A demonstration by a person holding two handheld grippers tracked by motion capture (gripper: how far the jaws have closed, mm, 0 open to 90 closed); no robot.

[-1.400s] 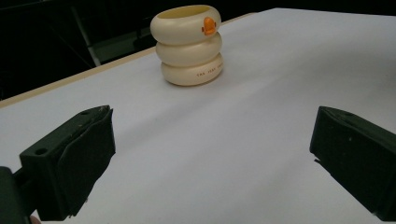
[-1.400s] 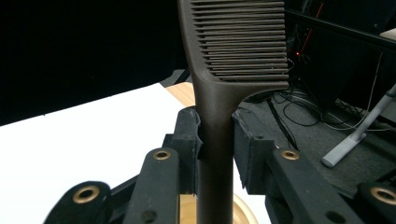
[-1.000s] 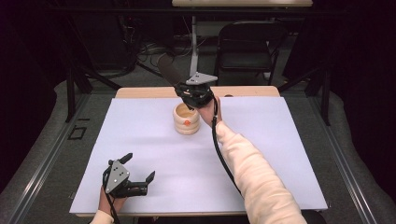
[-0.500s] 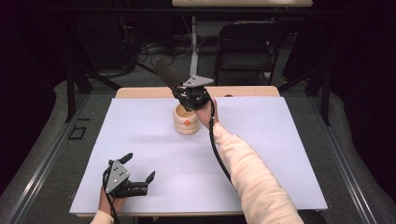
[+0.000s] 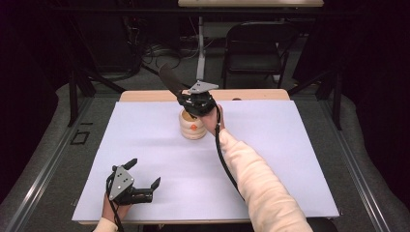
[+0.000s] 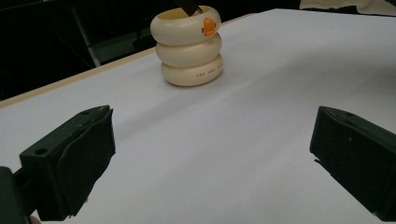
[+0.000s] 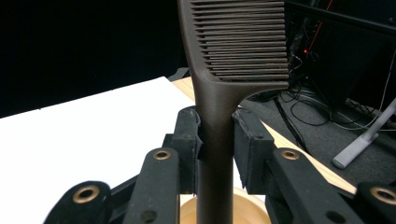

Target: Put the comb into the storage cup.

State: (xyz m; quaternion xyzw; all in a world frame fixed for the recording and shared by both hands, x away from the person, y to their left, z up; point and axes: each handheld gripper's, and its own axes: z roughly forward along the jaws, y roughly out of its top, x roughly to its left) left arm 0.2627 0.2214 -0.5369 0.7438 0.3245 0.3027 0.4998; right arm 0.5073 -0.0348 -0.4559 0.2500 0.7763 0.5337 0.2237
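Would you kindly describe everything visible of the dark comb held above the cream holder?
The dark brown plastic comb has a long straight handle and a wide head of fine, closely set teeth. It stands roughly upright, head up and tilted toward the table's far left in the high view. The right hand-held gripper clamps its handle between both pads. The handle's lower end dips into the mouth of the cream ringed cup with an orange duck mark; whether it touches inside cannot be told.

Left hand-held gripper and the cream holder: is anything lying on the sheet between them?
Nothing. In the left gripper view, bare white sheet runs from the open left hand-held gripper to the cream ringed holder; the high view agrees.
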